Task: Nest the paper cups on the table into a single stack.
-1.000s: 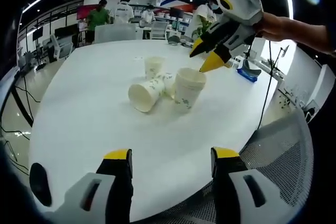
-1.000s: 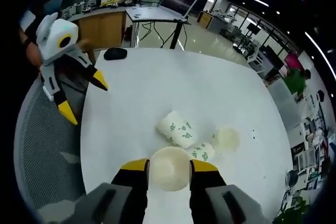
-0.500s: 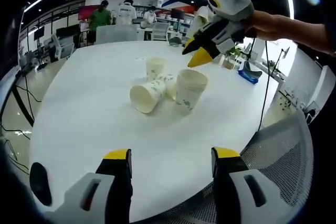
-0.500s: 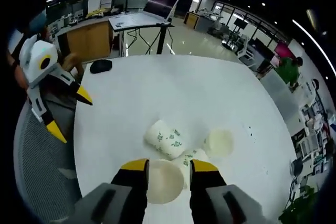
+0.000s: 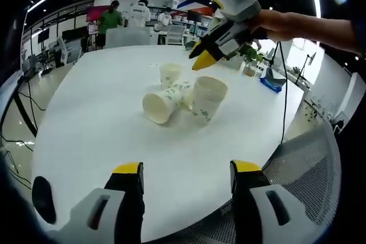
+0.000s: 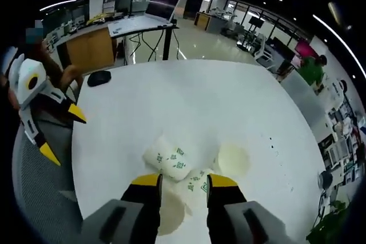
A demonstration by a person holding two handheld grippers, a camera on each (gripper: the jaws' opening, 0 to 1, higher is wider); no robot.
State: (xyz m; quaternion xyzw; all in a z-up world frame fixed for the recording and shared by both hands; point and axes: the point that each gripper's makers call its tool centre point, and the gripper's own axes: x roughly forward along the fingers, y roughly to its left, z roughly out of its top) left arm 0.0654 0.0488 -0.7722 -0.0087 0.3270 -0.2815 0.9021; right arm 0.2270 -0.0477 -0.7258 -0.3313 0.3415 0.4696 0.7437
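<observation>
- Four paper cups clustered near the middle of the bench, all white with small green print, thin rolled rims.
- Upright cup (image 5: 207,98) nearest the right gripper: tapered, mouth up; looks like it has a second rim inside, cannot tell for sure.
- Tipped cup (image 5: 159,105) lies on its side, open mouth facing the left gripper view, touching another lying cup (image 5: 183,92) wedged between it and the upright one.
- Far cup (image 5: 170,74) stands upright just behind the cluster, slightly apart.
- Right gripper (image 5: 201,59): white plastic body, black jaws with yellow pointed tips, held in a person's hand, hovering just above the cups, touching none; jaws released with a gap, nothing held.
- In the right gripper view the same cups sit right at its jaw tips, tipped cup (image 6: 166,162) just ahead, upright cup partly under the jaws.
- Left gripper (image 5: 186,168): jaws apart, empty, low over the near edge, well apart from the cups; seen also at (image 6: 57,132).
- Bench (image 5: 97,124): round, smooth glossy white top.
- Grey mesh chair (image 5: 309,164) beside the near edge.
- Black oval mouse (image 6: 99,77) on the bench's far side.
- Open office behind, people standing (image 5: 108,18).
</observation>
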